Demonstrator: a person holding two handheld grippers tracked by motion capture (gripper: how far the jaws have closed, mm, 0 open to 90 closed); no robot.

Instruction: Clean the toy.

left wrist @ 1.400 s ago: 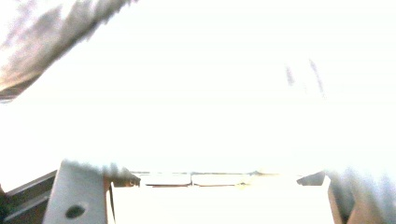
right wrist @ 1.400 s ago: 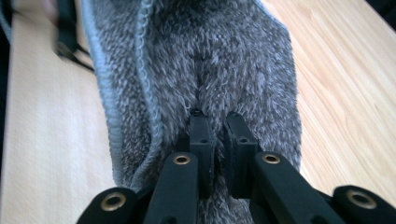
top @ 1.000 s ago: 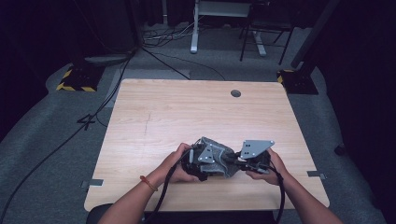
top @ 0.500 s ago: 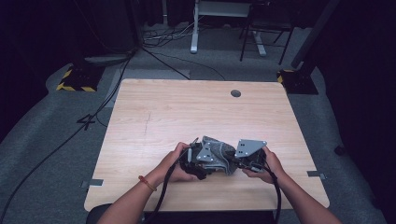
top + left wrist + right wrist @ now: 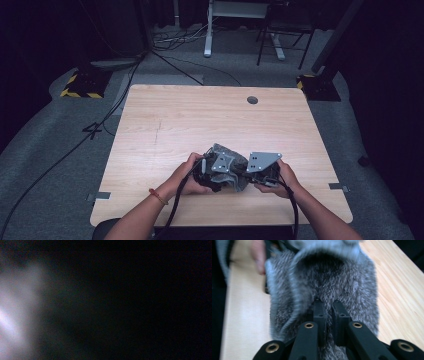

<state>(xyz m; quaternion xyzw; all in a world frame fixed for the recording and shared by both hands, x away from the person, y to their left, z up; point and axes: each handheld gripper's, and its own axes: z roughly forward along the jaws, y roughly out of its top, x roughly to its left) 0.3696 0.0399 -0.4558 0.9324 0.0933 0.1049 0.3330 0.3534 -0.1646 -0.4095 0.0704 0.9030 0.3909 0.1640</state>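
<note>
We hold the grey fuzzy cloth near the worktop's near edge, bunched, its length running left-right; the right gripper has its jaws pinched on it, and the left gripper is closed on its other end.

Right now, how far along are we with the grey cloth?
Done: the right gripper has its fingers shut on a pinch of the fuzzy grey cloth, and the left gripper sits at the cloth's other side near the table's front edge. In hand: the cloth is bunched between the two grippers. The left gripper view is too dark to confirm its grip. Left: no flat or folded cloth shows yet, so the handling itself seems still ahead.
</note>
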